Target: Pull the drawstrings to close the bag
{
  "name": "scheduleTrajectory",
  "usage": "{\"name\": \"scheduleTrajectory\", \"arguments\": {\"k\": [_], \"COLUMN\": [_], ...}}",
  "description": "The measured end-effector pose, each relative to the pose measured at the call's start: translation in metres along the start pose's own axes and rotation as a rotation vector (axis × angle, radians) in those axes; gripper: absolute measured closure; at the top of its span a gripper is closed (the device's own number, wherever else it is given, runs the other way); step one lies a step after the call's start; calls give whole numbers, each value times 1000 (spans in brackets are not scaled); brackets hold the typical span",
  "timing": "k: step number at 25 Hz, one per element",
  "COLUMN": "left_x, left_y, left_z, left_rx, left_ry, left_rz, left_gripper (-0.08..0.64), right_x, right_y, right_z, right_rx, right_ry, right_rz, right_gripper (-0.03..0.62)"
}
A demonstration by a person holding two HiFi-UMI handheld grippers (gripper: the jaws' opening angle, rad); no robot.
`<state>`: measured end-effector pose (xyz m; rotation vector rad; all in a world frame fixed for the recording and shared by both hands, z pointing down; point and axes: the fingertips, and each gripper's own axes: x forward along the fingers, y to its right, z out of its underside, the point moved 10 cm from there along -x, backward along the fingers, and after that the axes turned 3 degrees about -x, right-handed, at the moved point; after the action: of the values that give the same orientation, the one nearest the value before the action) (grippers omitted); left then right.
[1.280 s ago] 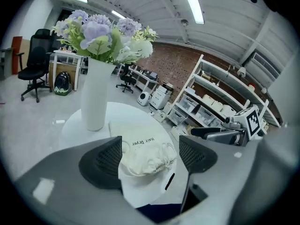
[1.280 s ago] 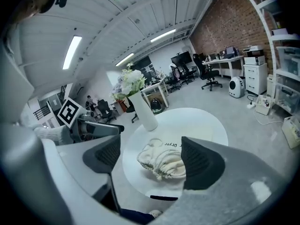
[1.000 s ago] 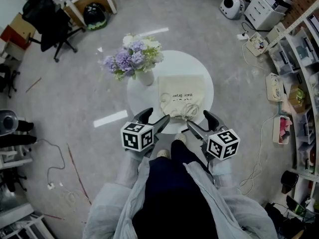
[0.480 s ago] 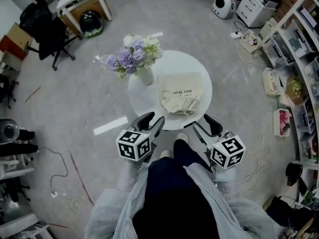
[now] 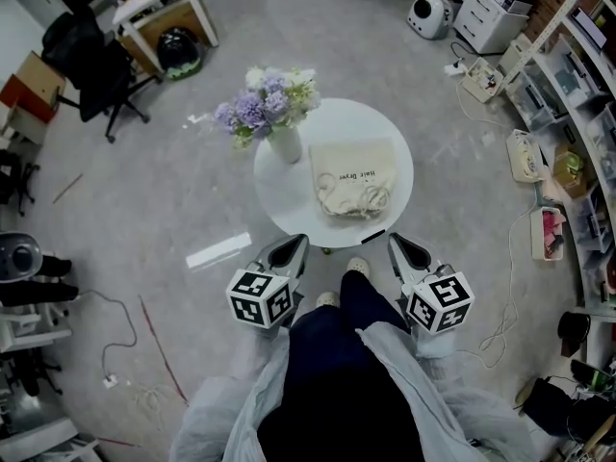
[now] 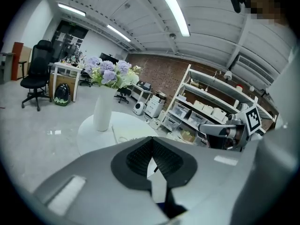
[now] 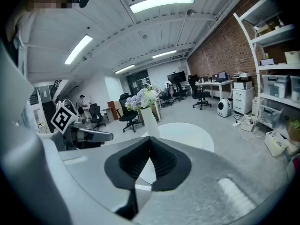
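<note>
**Both grippers shut and empty, held short of the table; bag flat with its mouth towards us**

Head view. The bag (image 5: 352,173) lies flat on the round white table (image 5: 289,200), on the half to the right of the vase of flowers (image 5: 282,133). Its long axis runs from the table's far edge to its near edge. The gathered mouth and the looped drawstrings (image 5: 371,198) sit at the near edge, pointing towards us. The mouth looks bunched; we cannot tell how tightly. The left gripper (image 5: 297,241) and right gripper (image 5: 395,242) hang off the near edge of the table, apart from it, one to either side of our legs. Neither touches bag or cord. We judge they are held back here because no pull is under way.

Left gripper view. The jaws have just closed, pads meeting along one seam with nothing between them. The table shows beyond the tips, with the vase upright on it. A pale flat edge to the vase's right is probably the bag.

Right gripper view. Its jaws have likewise just closed, tip to tip, on nothing. The table lies ahead of them and the vase stands at its far left. We cannot make out the bag here.
</note>
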<state>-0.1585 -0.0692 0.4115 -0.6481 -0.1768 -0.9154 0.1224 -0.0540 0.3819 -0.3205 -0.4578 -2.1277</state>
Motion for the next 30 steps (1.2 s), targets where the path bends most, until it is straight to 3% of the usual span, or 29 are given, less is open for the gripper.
{"name": "scheduleTrajectory", "arguments": {"k": [7, 18, 30], "left_x": [-15, -9, -2], "left_y": [3, 14, 13], "left_z": [4, 1, 2], "left_rx": [8, 52, 49], "left_ry": [27, 36, 31], "left_rz": [10, 52, 62], "left_gripper": [545, 545, 543], "right_x": [-7, -15, -10], "right_y": [-2, 1, 6], "right_z": [6, 6, 8], "right_rx": [7, 0, 18], "right_ry": [-44, -13, -22], "right_rz": [9, 22, 27], "right_gripper": [591, 591, 591]}}
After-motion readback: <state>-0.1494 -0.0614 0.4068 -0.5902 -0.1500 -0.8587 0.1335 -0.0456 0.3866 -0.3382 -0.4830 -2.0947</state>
